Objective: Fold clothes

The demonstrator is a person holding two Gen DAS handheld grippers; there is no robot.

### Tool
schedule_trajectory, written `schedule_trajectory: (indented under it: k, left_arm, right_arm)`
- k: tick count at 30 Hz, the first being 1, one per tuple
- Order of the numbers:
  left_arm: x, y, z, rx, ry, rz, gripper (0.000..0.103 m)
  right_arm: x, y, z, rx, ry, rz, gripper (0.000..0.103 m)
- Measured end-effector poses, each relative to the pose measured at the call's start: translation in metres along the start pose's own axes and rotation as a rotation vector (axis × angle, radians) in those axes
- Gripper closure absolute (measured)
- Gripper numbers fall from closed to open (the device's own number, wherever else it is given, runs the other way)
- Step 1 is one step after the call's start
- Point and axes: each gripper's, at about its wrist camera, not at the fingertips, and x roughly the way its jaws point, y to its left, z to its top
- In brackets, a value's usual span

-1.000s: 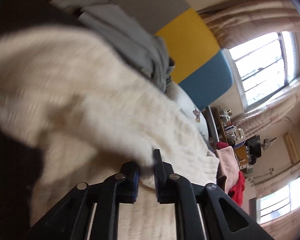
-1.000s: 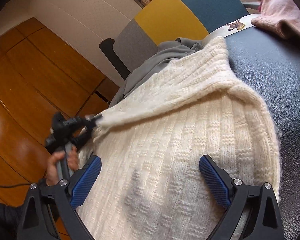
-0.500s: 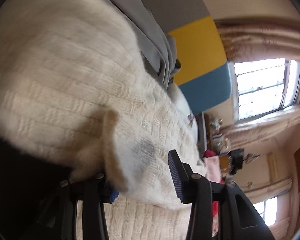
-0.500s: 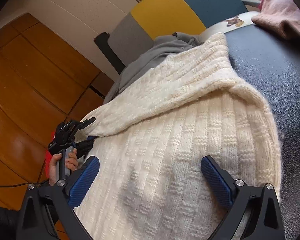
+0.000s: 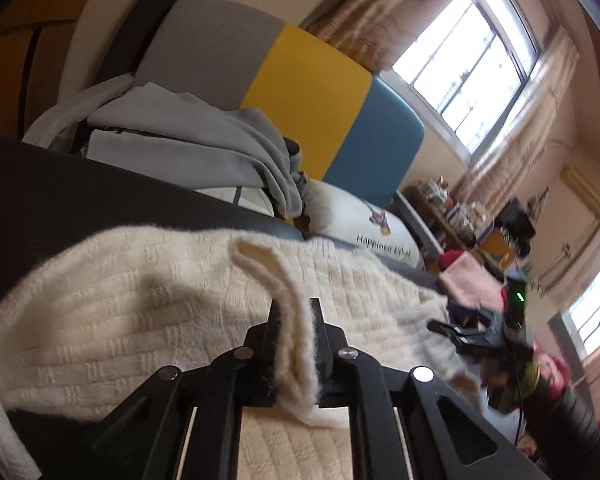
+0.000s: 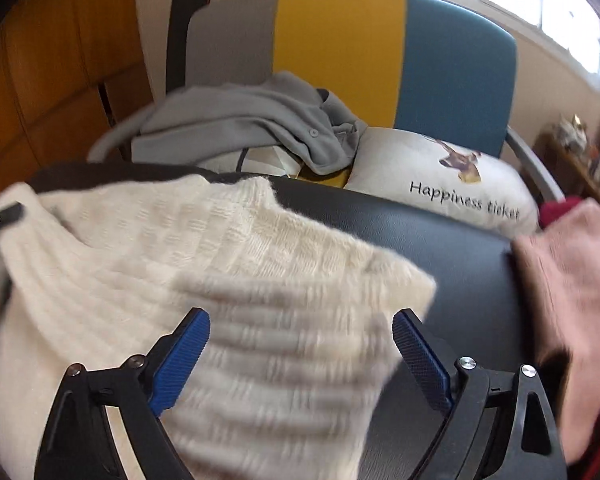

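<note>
A cream knitted sweater [image 5: 120, 300] lies spread on a dark padded surface [image 5: 60, 184]. My left gripper [image 5: 296, 320] is shut on a raised fold of the sweater's edge, which stands up between the fingers. In the right wrist view the sweater [image 6: 180, 248] is blurred and fills the lower left. My right gripper [image 6: 300, 320] hangs open over it, blue pads wide apart, with nothing pinched. The right gripper [image 5: 460, 332] shows as a dark shape at the sweater's far side. The left gripper [image 6: 0, 216] peeks in at the left edge.
A grey garment [image 6: 260, 120] and a printed white pillow [image 6: 440, 176] rest on a chair with a grey, yellow and blue back [image 6: 340, 52] behind the surface. A pink cloth [image 6: 572, 272] lies at the right edge. Bare dark surface [image 6: 420, 240] lies between sweater and pink cloth.
My left gripper let go of the sweater half a second ago and has now shut on a fold of its edge. The right gripper stayed open and swung to face the chair.
</note>
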Motion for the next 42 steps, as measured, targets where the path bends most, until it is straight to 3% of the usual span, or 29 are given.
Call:
schedule_trajectory:
  k: [3,5,8,10,12,13,16,24,26,31,36,38,40,42]
  left_arm:
    - [0.005,0.016,-0.015,-0.028,0.077,0.004,0.089]
    - [0.010,0.029,-0.021,-0.068,0.122,-0.009,0.078]
    - [0.017,0.046,-0.022,-0.133,0.163,-0.036,0.074]
    - [0.016,0.045,-0.020,-0.121,0.144,-0.009,0.074]
    - [0.014,0.043,-0.017,-0.109,0.124,0.017,0.081]
    - [0.014,0.043,-0.016,-0.103,0.115,0.031,0.095]
    - [0.012,0.041,-0.013,-0.085,0.086,0.071,0.096]
    - [0.009,0.037,-0.006,-0.040,0.019,0.182,0.096]
    - [0.023,0.046,-0.008,-0.068,0.049,0.217,0.094]
    - [0.020,0.044,-0.002,-0.068,0.009,0.237,0.094]
    - [0.021,0.032,0.000,-0.017,0.009,0.292,0.089]
    - [0.026,0.031,-0.002,-0.002,0.026,0.337,0.087]
    - [0.042,0.037,-0.009,0.017,0.092,0.417,0.083]
    - [0.039,0.036,-0.011,0.027,0.066,0.417,0.082]
  right_arm:
    - [0.026,0.011,0.004,-0.089,0.090,-0.043,0.027]
    - [0.026,0.009,0.001,-0.075,0.078,-0.024,0.031]
    - [0.023,0.002,-0.004,-0.042,0.064,0.001,0.036]
    - [0.022,0.002,-0.006,-0.039,0.057,0.009,0.042]
    - [0.022,0.006,-0.006,-0.055,0.048,0.006,0.052]
    - [0.020,0.011,-0.006,-0.069,0.043,0.004,0.063]
    - [0.015,0.019,-0.003,-0.099,0.033,-0.018,0.088]
    - [0.011,-0.005,0.005,0.029,-0.032,-0.083,0.095]
    - [0.022,-0.015,0.003,0.103,-0.006,-0.015,0.090]
    - [0.001,-0.041,-0.011,0.268,-0.088,0.055,0.084]
    - [-0.029,-0.036,-0.026,0.274,-0.120,0.142,0.078]
    - [-0.038,-0.031,-0.031,0.264,-0.127,0.171,0.071]
    - [-0.029,-0.025,-0.032,0.261,-0.109,0.148,0.052]
    - [-0.004,-0.024,-0.037,0.278,-0.033,0.085,0.040]
